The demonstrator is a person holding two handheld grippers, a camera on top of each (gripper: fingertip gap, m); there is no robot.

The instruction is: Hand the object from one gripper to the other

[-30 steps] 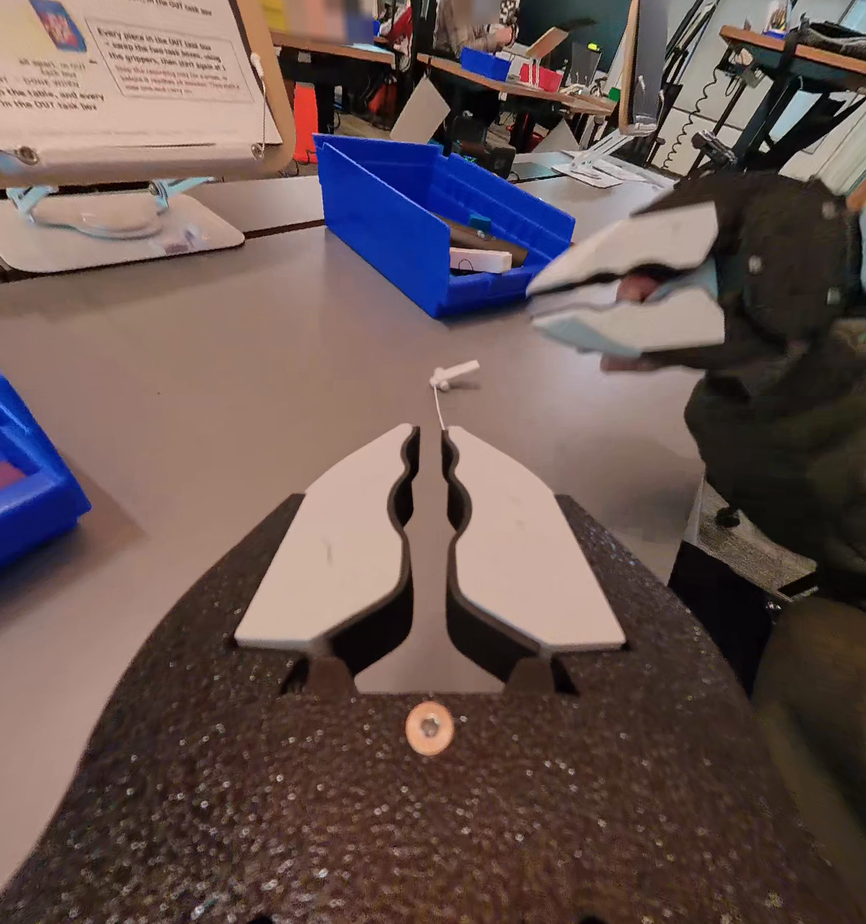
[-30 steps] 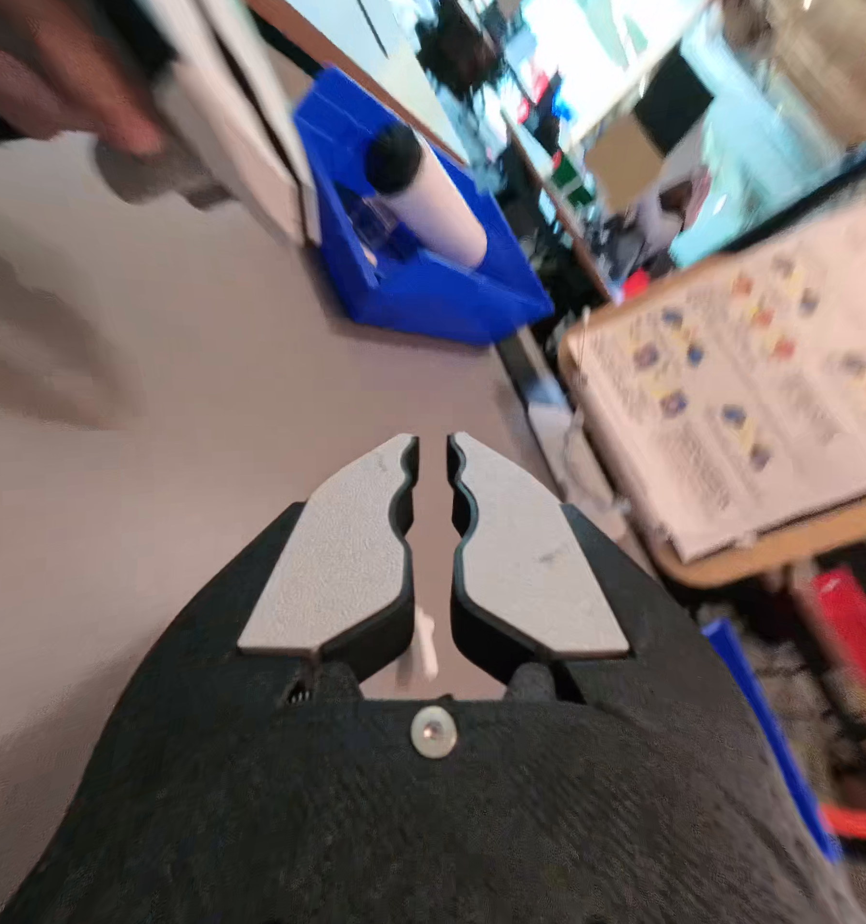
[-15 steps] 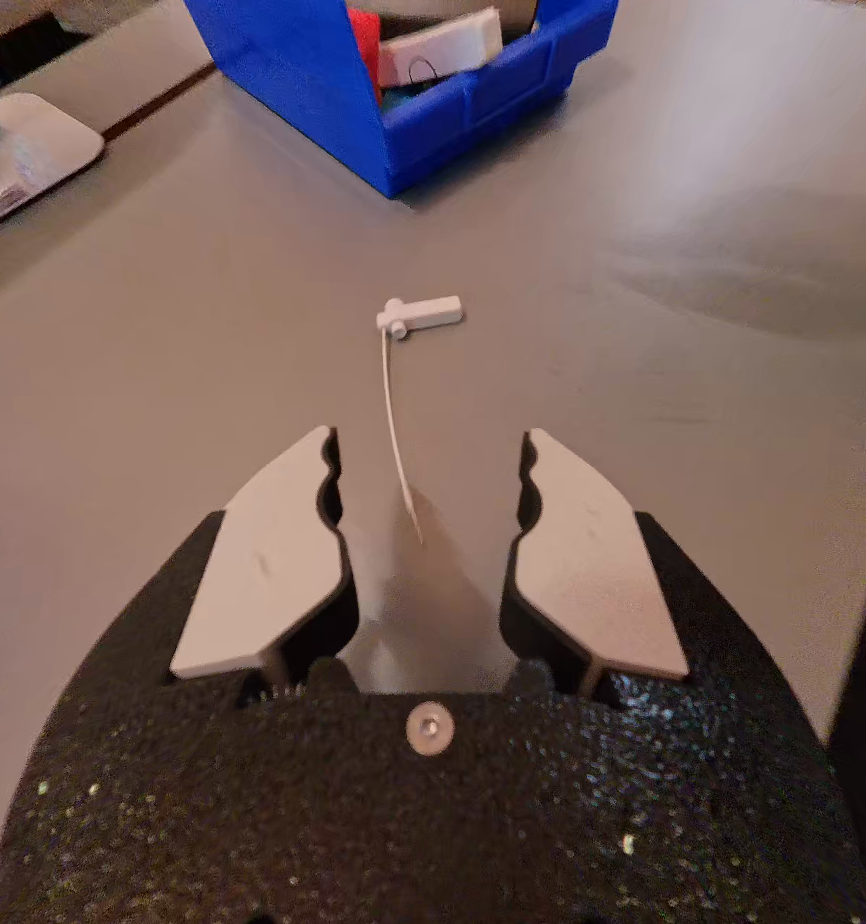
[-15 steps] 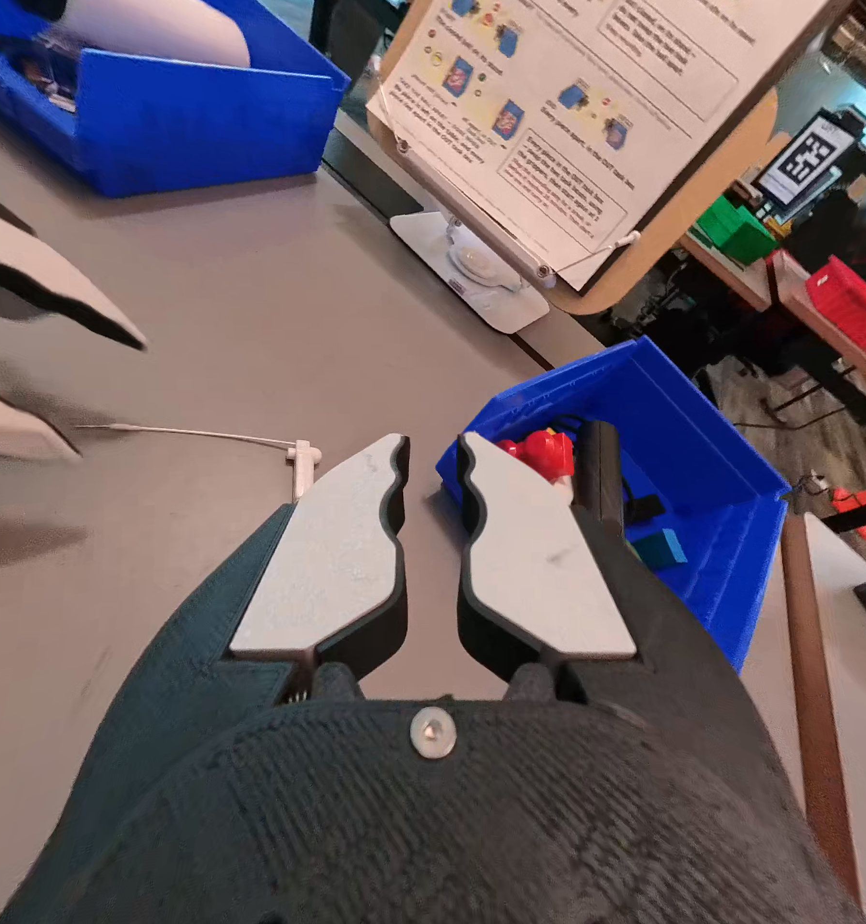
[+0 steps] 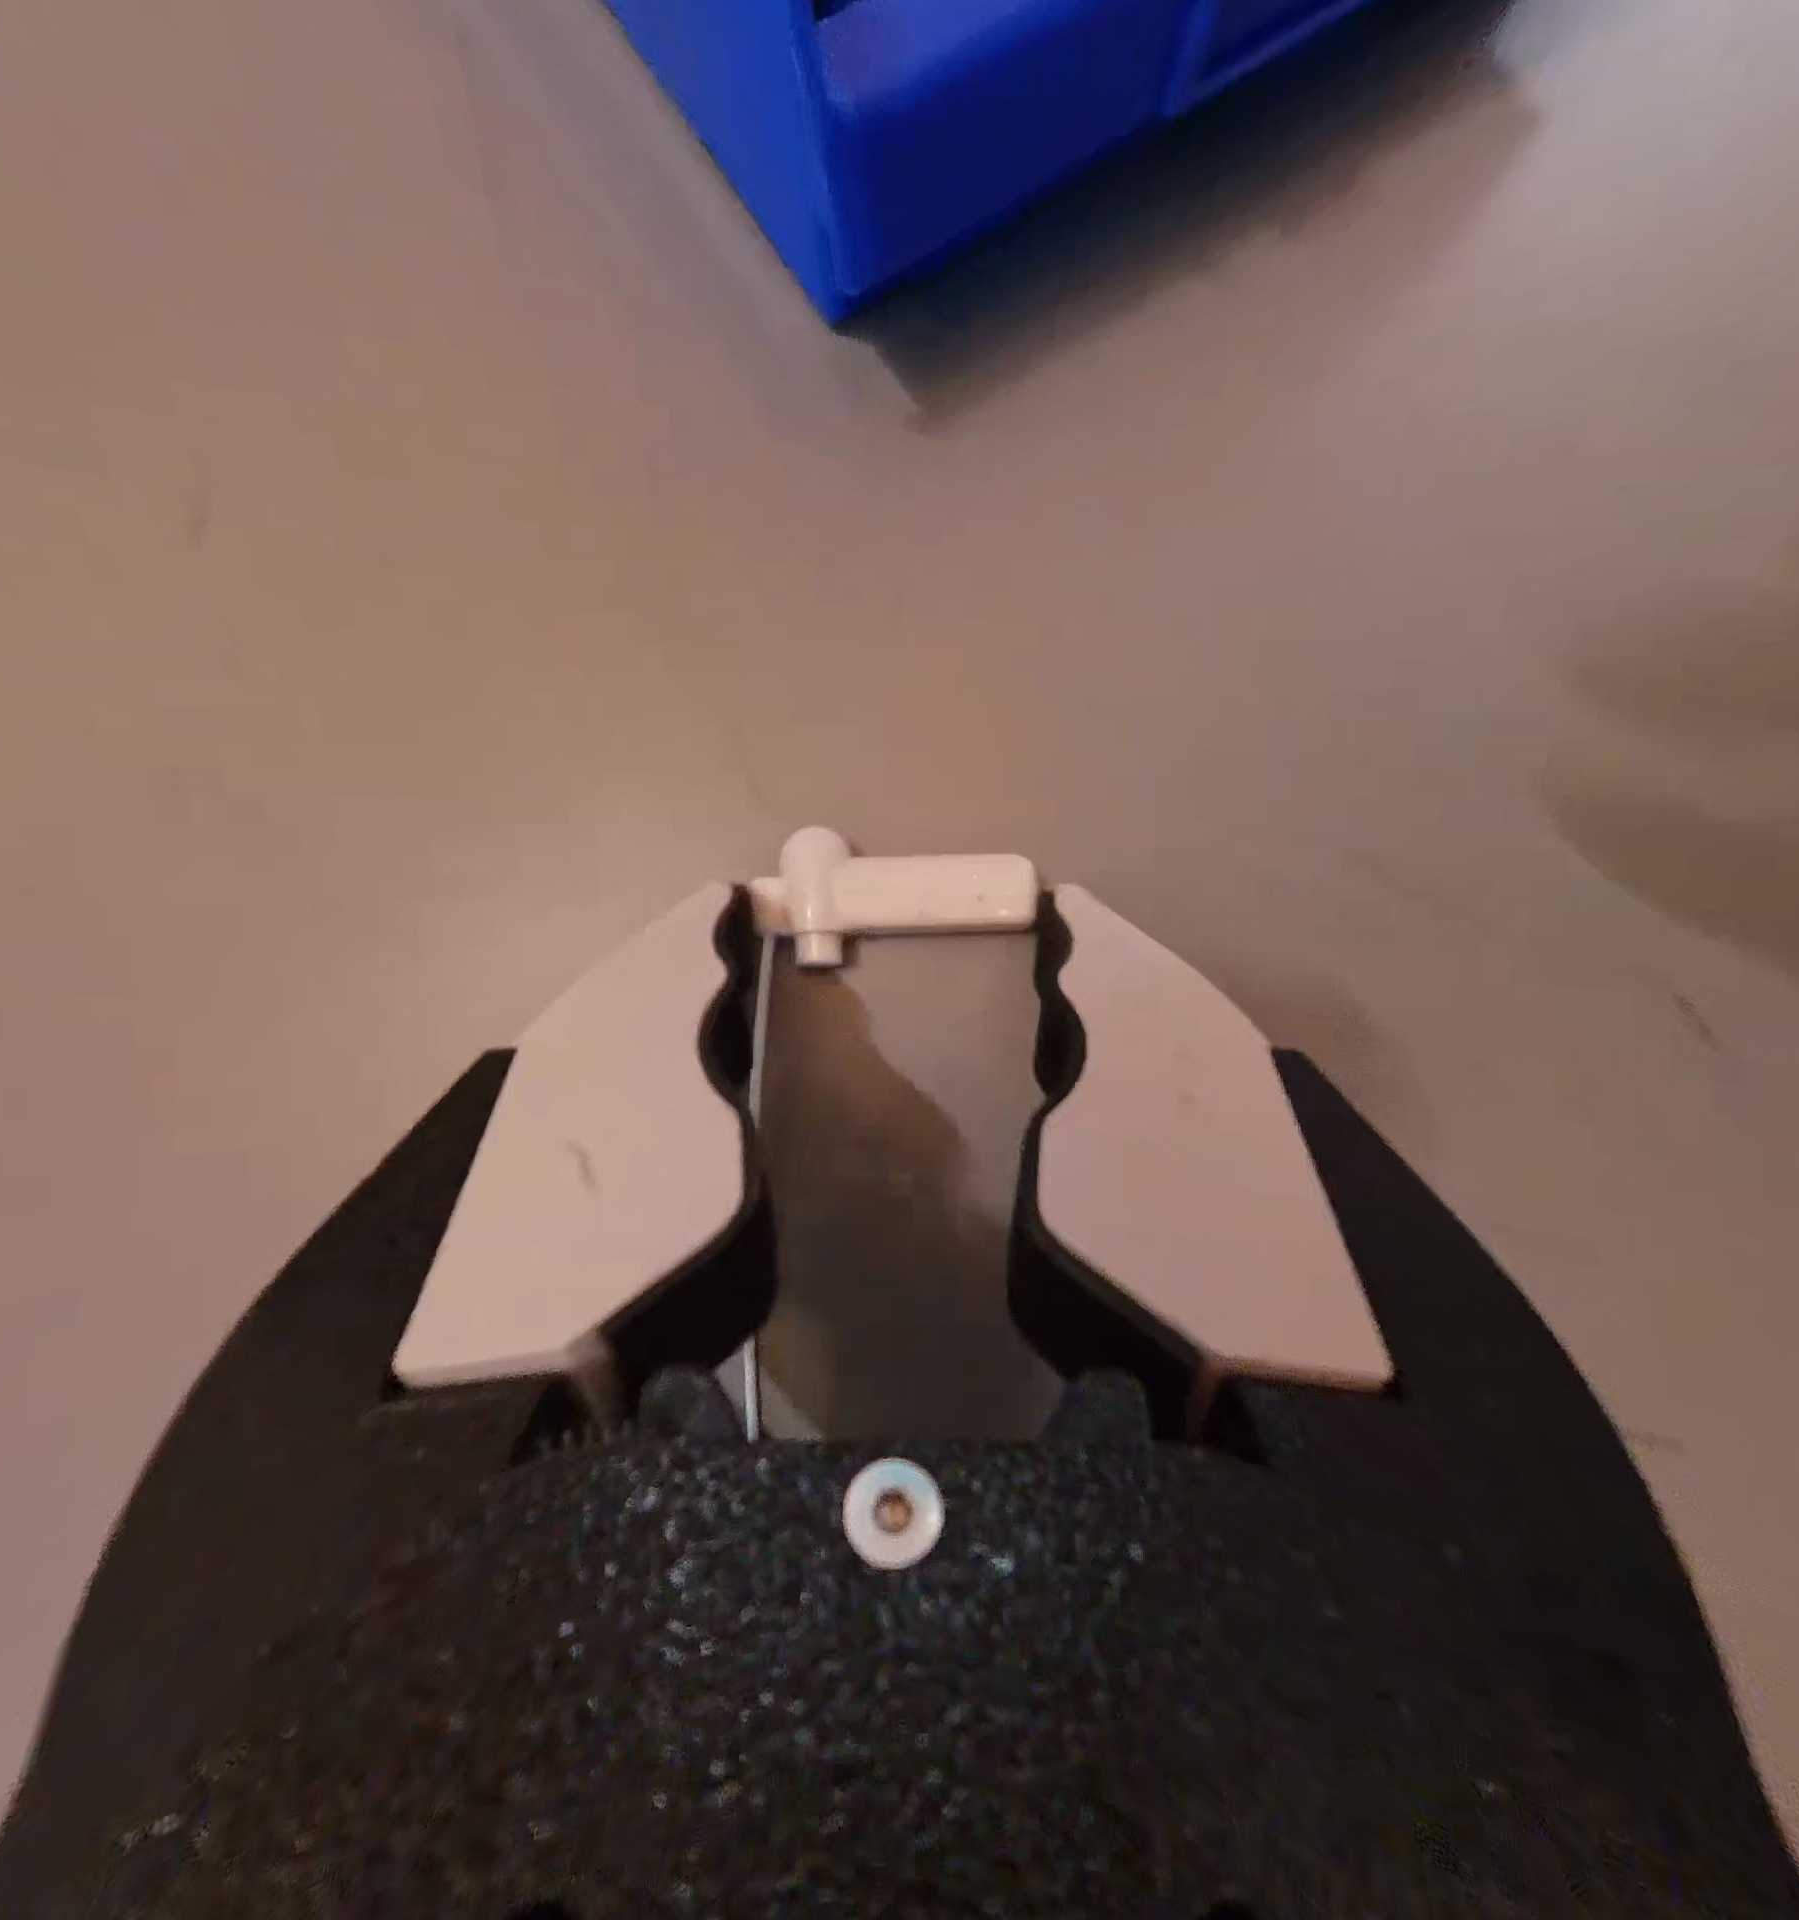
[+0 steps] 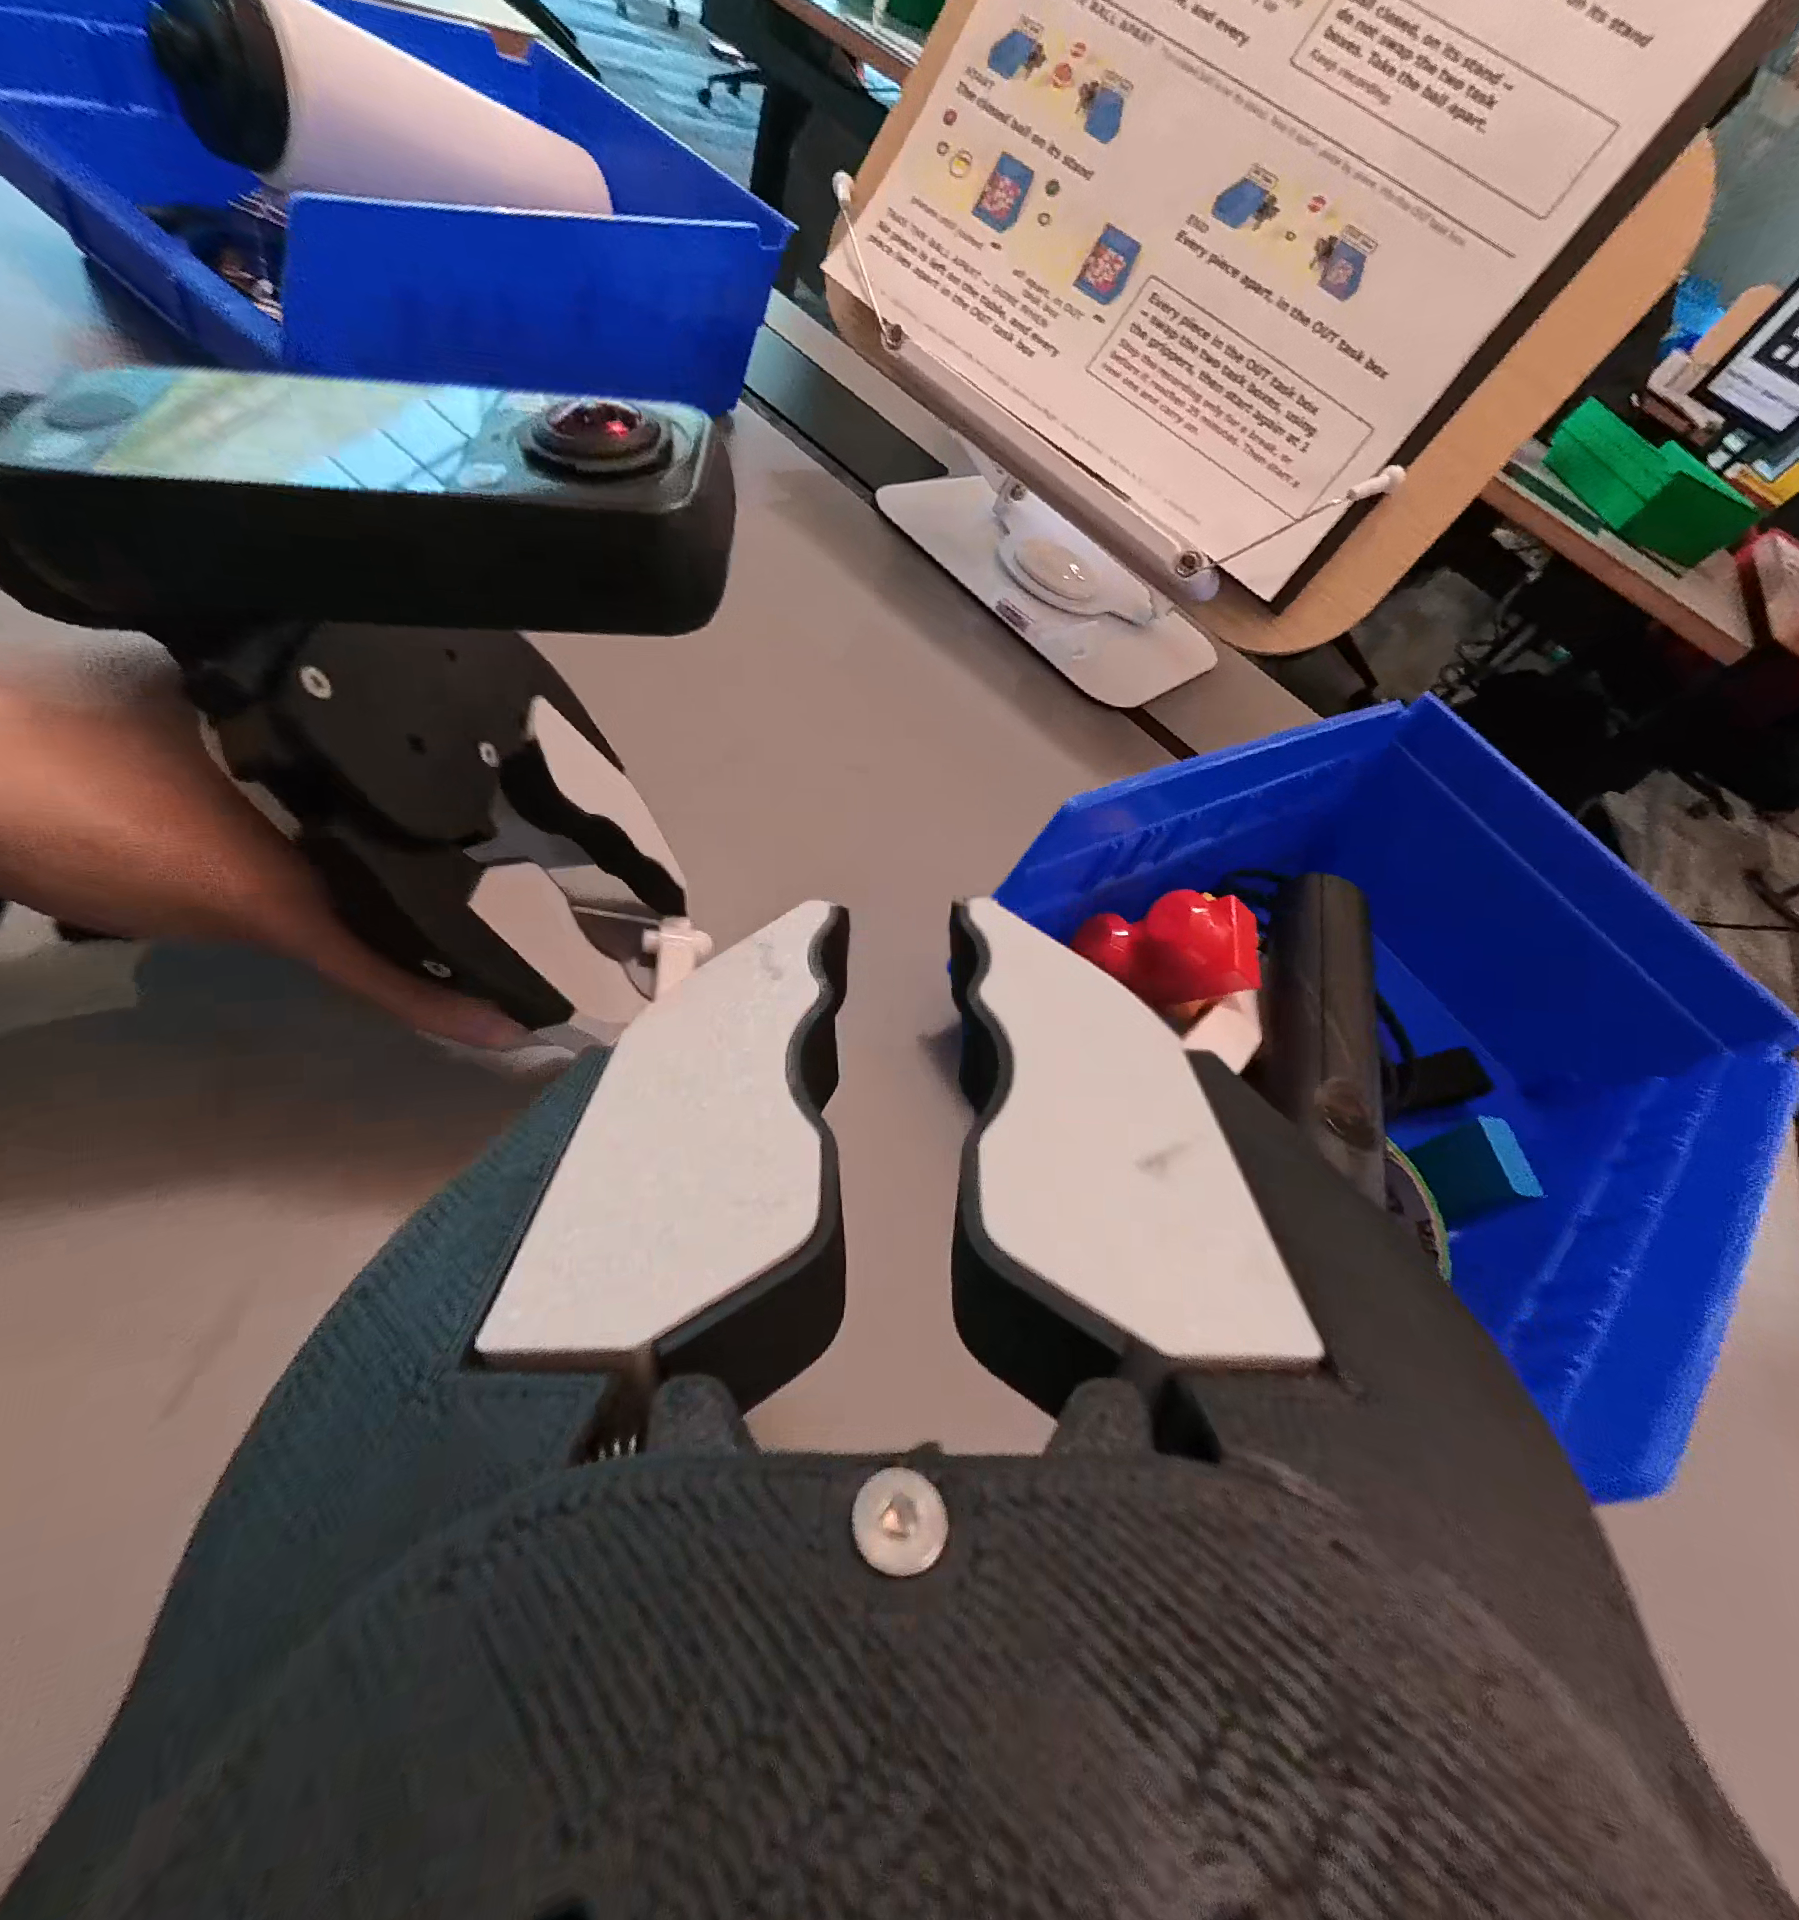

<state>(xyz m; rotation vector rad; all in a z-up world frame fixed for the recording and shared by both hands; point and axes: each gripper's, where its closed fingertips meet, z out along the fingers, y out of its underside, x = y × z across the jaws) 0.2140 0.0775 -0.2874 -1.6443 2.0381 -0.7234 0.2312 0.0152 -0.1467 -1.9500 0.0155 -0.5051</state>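
A small white tag (image 5: pixel 936 888) with a thin tail (image 5: pixel 758 1143) lies on the grey table (image 5: pixel 355 623). My left gripper (image 5: pixel 890 904) is low over the table, and its jaws stand against both ends of the tag's bar at the very tips. The tail runs back between the fingers. In the right wrist view the left gripper (image 6: pixel 656 935) comes in from the left, held by a hand (image 6: pixel 147 862), with the tag (image 6: pixel 679 948) at its tips. My right gripper (image 6: pixel 900 925) is shut and empty, just right of the tag.
A blue bin (image 6: pixel 1653 1143) holding a red piece (image 6: pixel 1175 940) and other parts sits right of my right gripper; its corner shows in the left wrist view (image 5: pixel 978 156). Another blue bin (image 6: pixel 510 301) with a white roll (image 6: pixel 427 135) stands far left. An instruction board (image 6: pixel 1238 260) stands behind. About 15 cm separates my left fingertips from my right.
My left gripper opened, dropped forward to the tag and narrowed onto its bar. My right gripper swung round to face the bin and stayed shut.
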